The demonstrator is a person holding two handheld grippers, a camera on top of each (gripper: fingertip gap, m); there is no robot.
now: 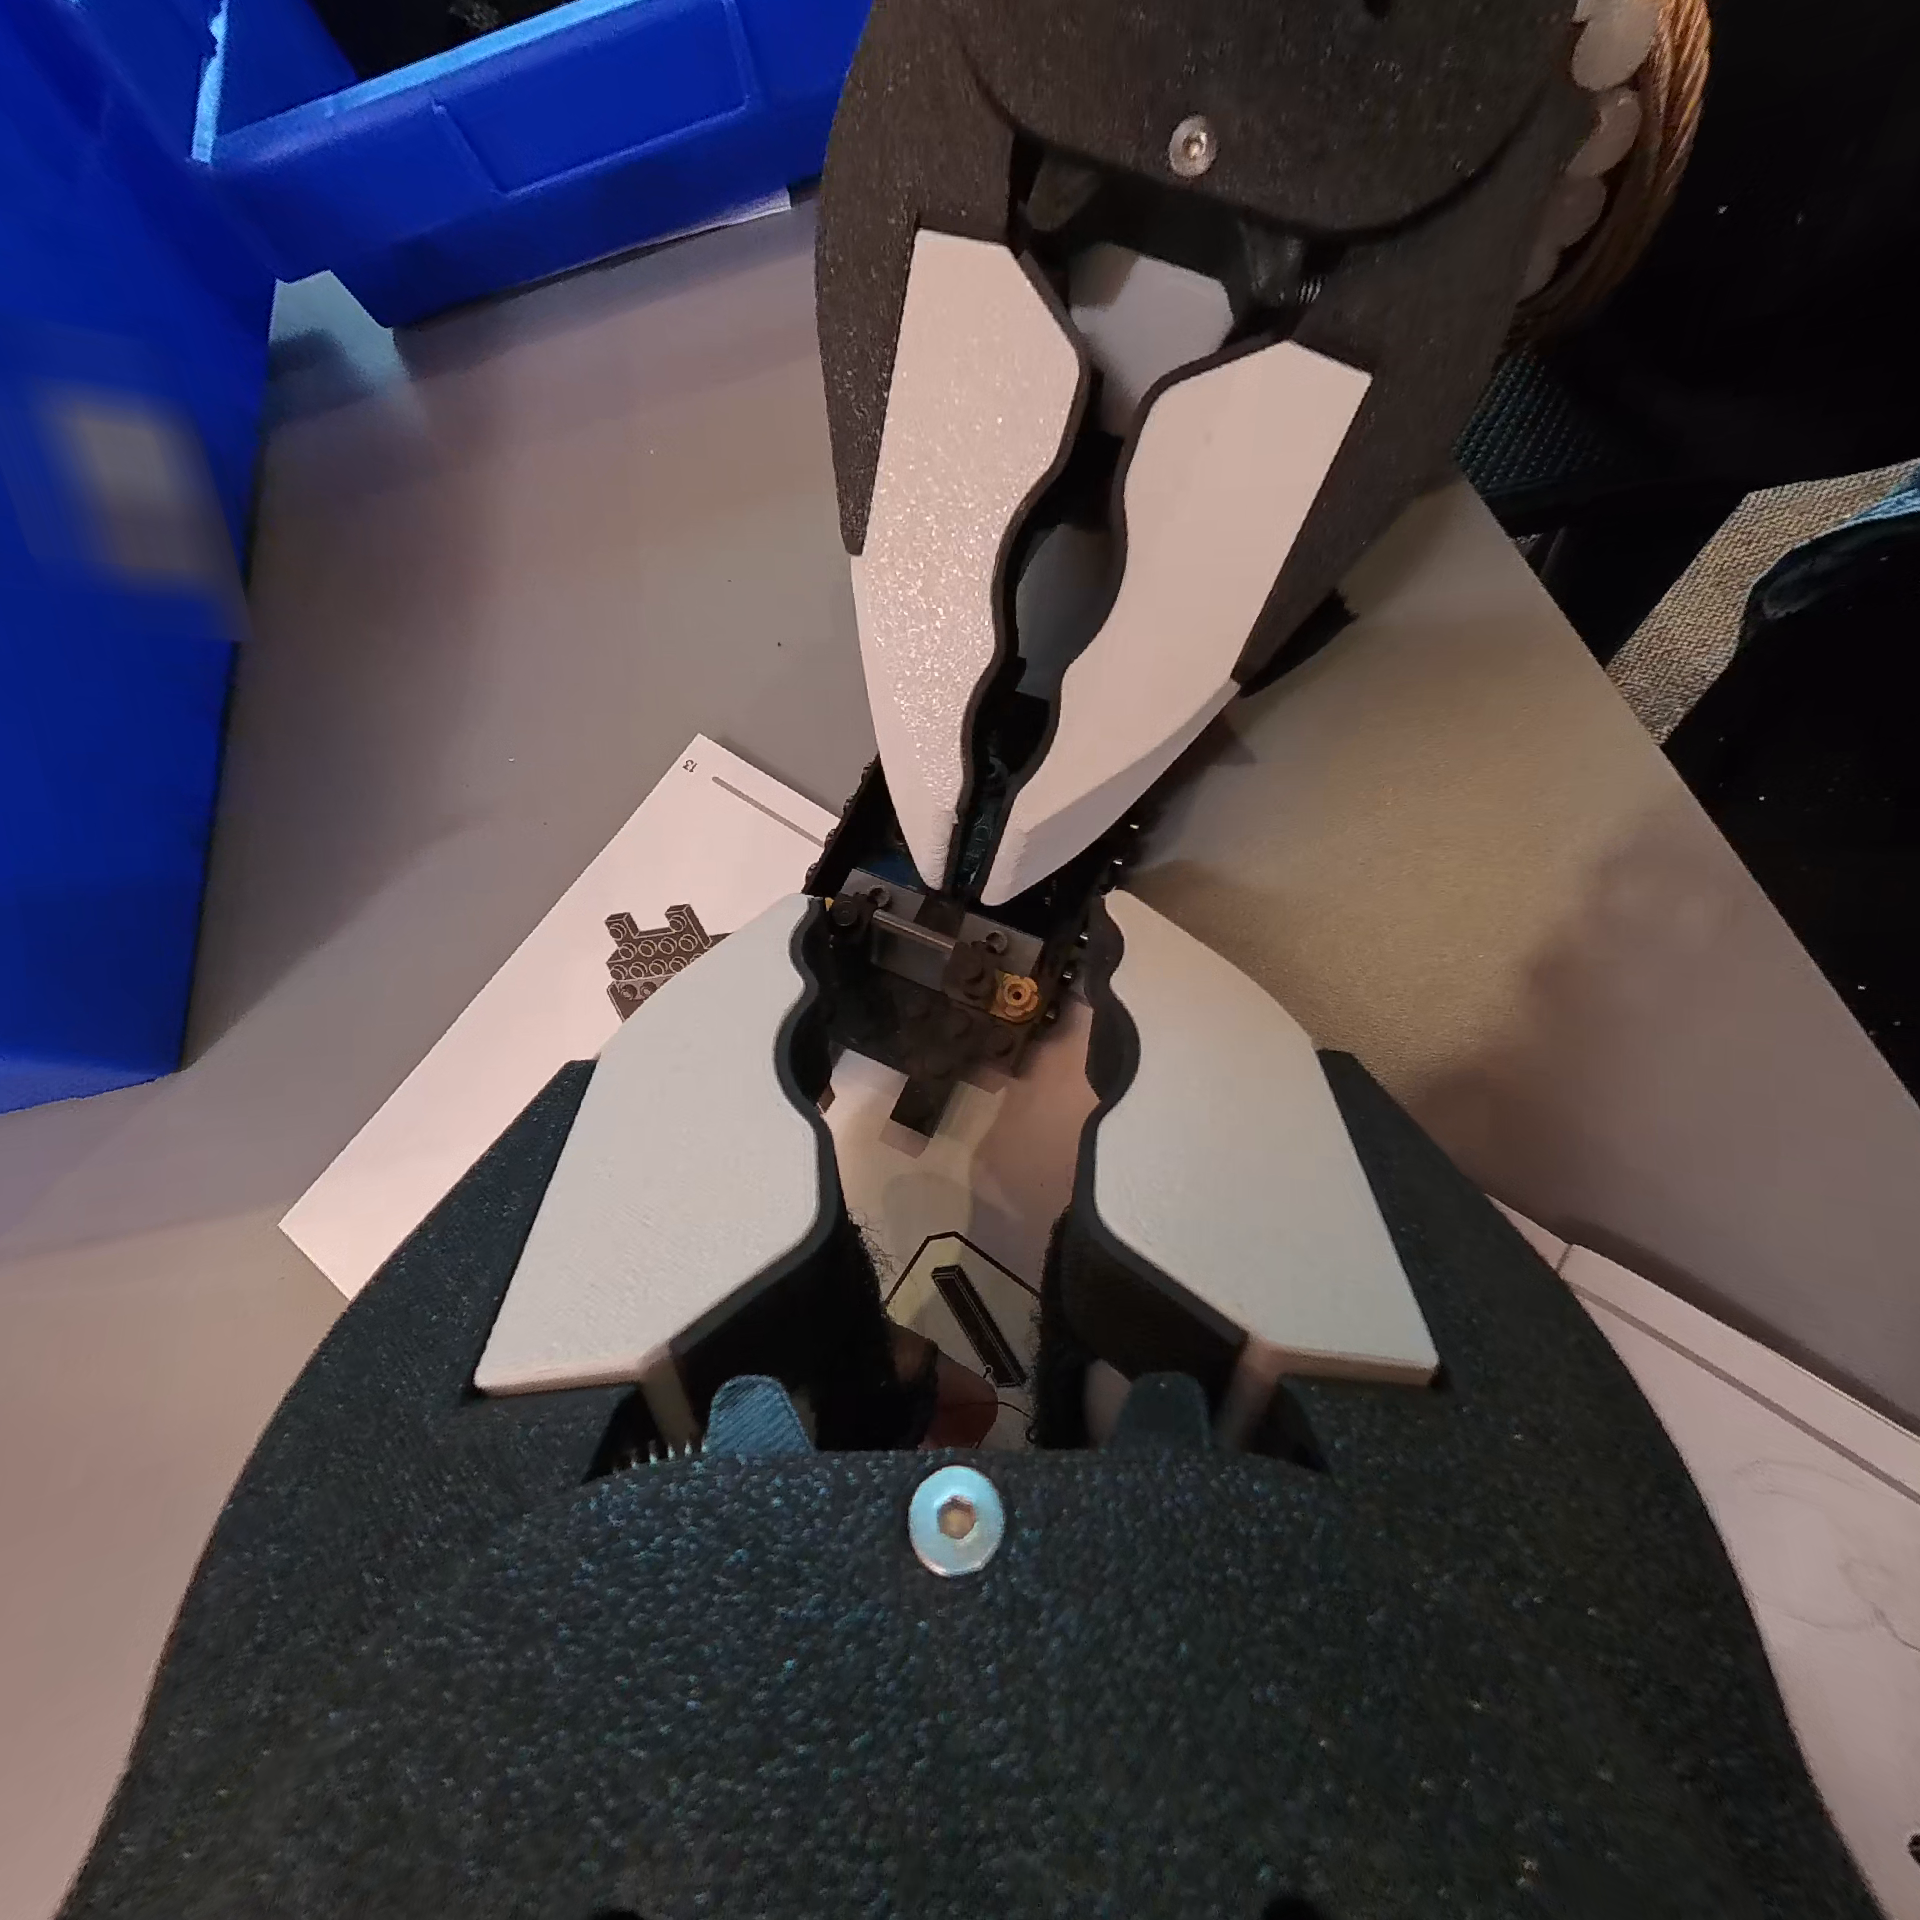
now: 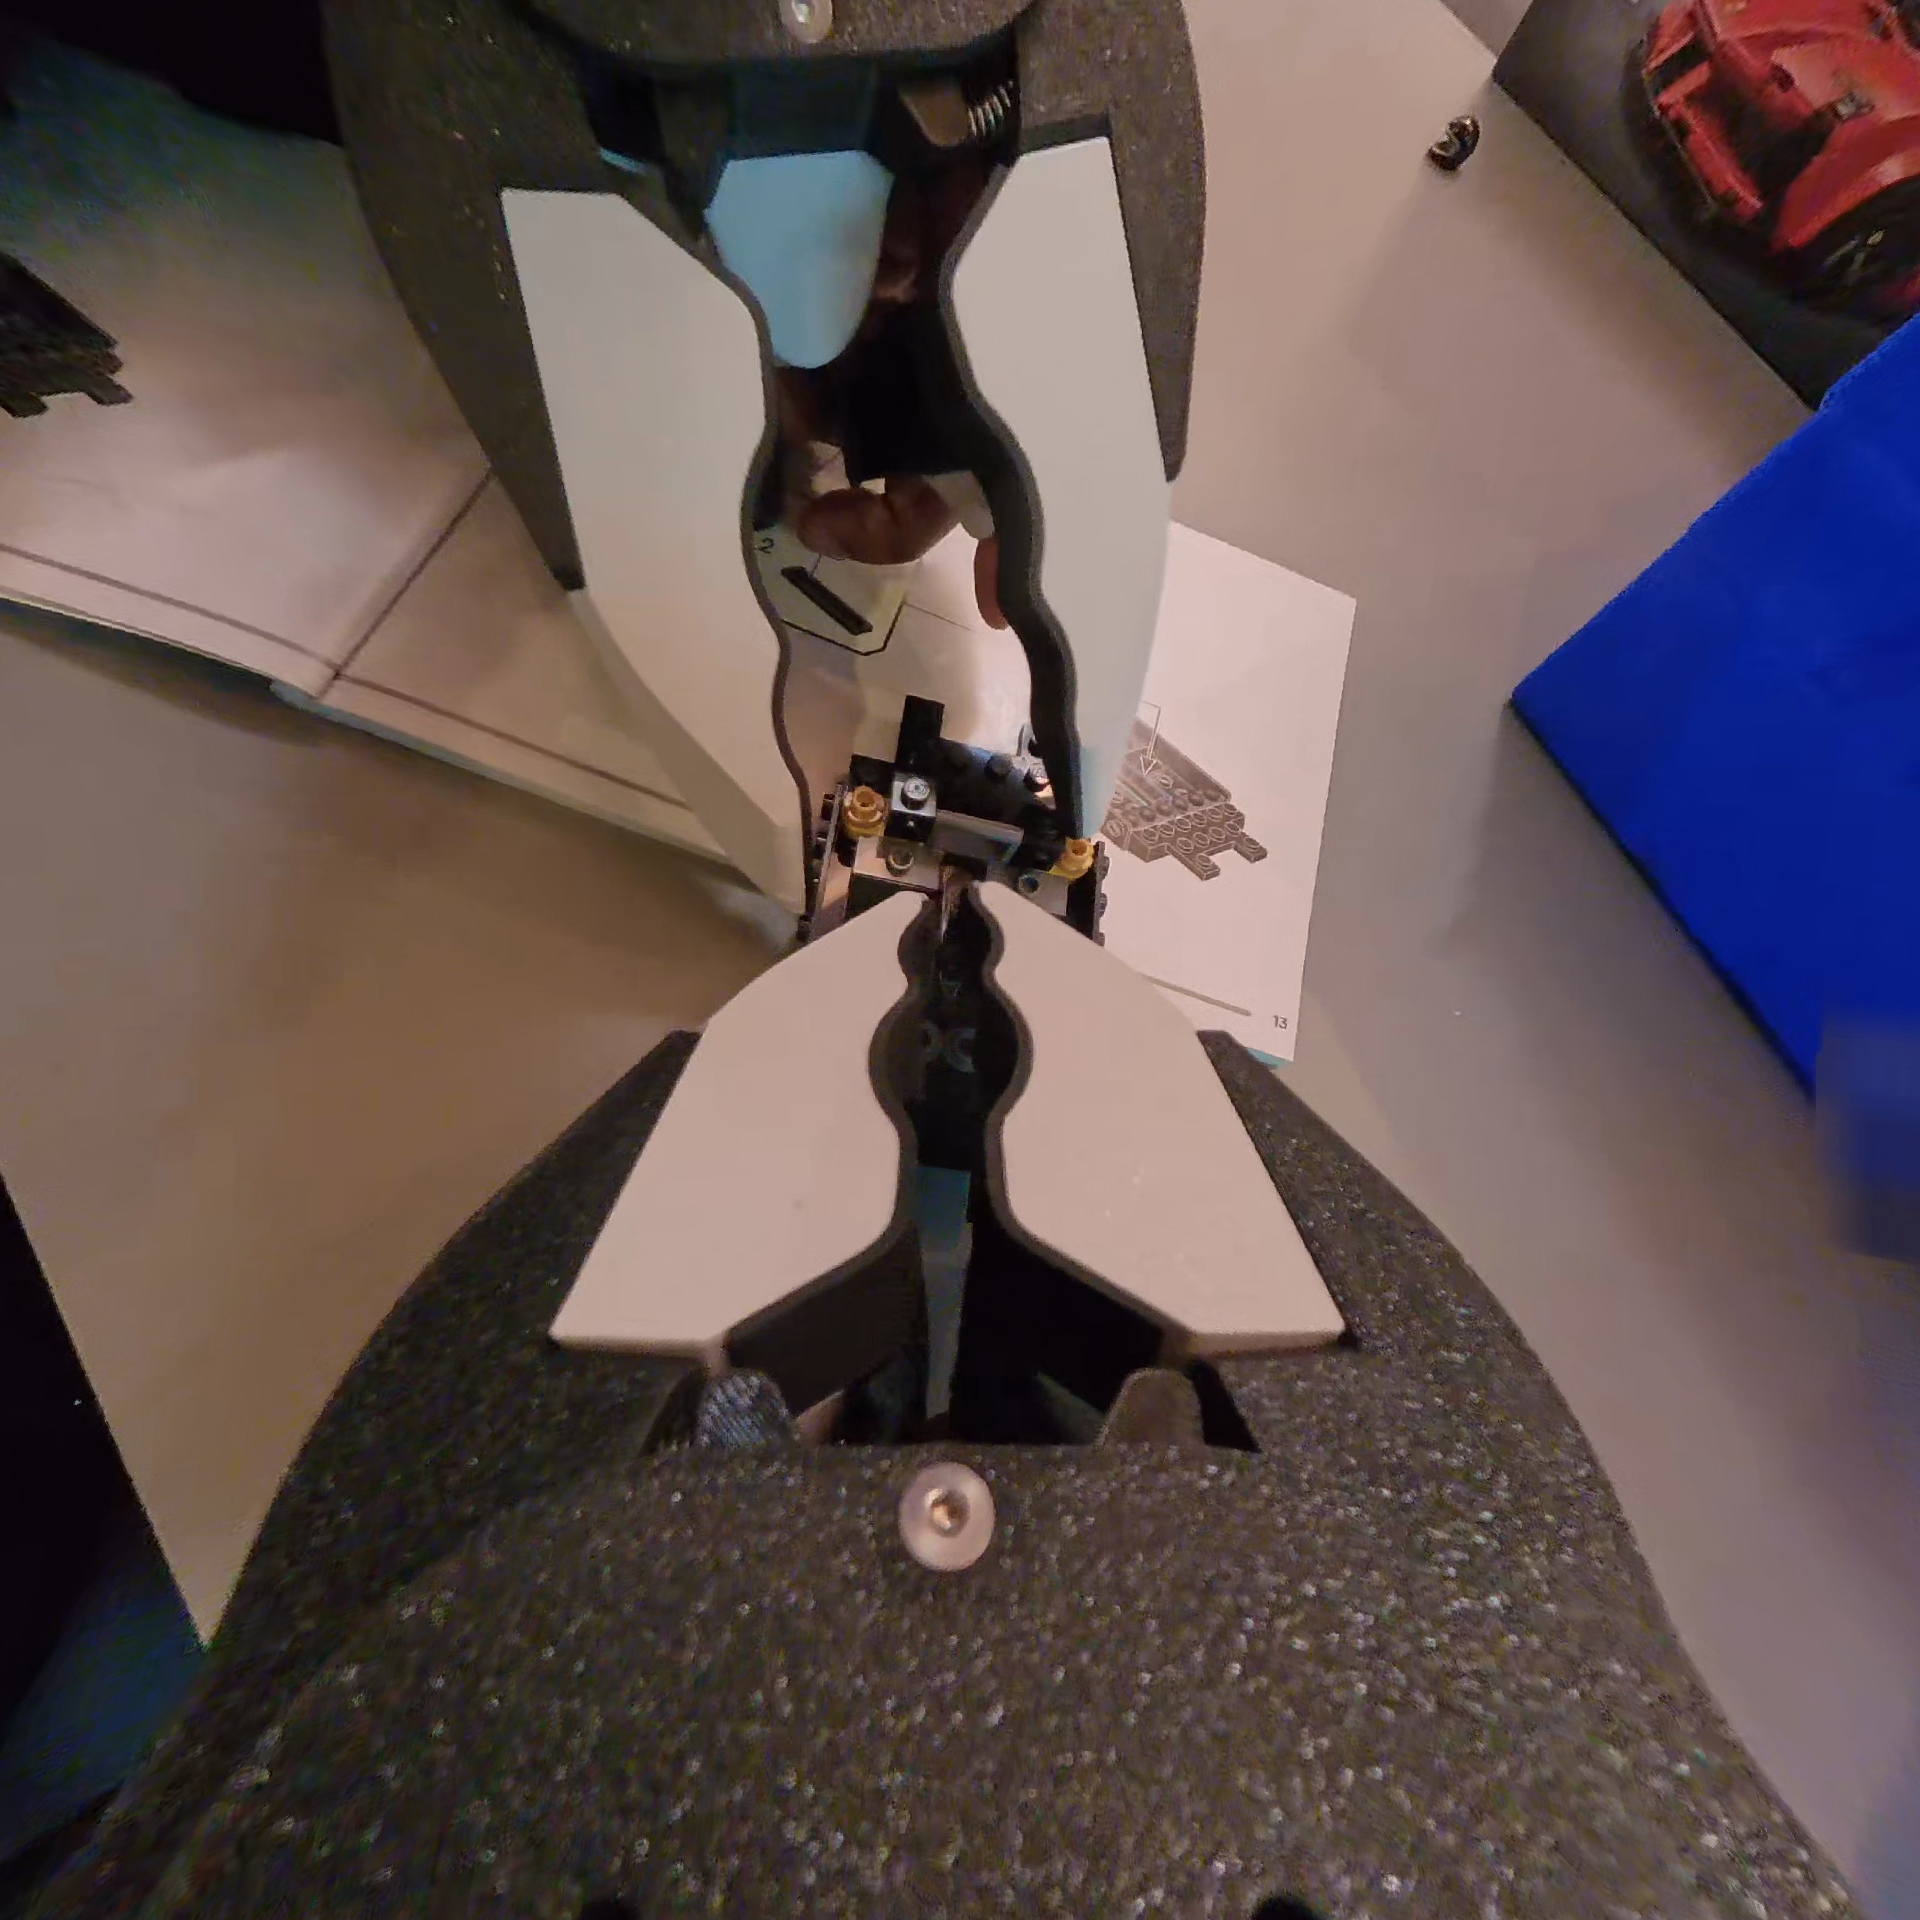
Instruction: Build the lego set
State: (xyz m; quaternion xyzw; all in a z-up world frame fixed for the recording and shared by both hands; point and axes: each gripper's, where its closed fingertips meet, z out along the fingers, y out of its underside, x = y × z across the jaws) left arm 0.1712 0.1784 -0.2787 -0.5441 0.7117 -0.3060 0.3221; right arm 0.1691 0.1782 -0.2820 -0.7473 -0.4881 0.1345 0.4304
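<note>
Lego assembly [image 1: 940, 971] was clamped between the left gripper [image 1: 956, 914] fingers, while the right gripper [image 2: 948, 894] was pinched nearly closed on a small dark piece [image 2: 951, 868] at its top. Only in the right wrist view was a red car model [image 2: 1787, 156] seen, far beyond the grippers.

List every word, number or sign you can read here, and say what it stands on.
Instruction booklet: a small page-corner figure, legible, but I do not quote writing.
Its callout box: a figure, partly hidden.
Black piece in the right claw: faint moulded sign, unclear.
Lego model: none readable.

Our left gripper [image 1: 956, 925] clamps the black lego build [image 1: 935, 987]; right gripper [image 1: 961, 878] pinches its top, over the instruction booklet [image 1: 499, 1091].
</note>
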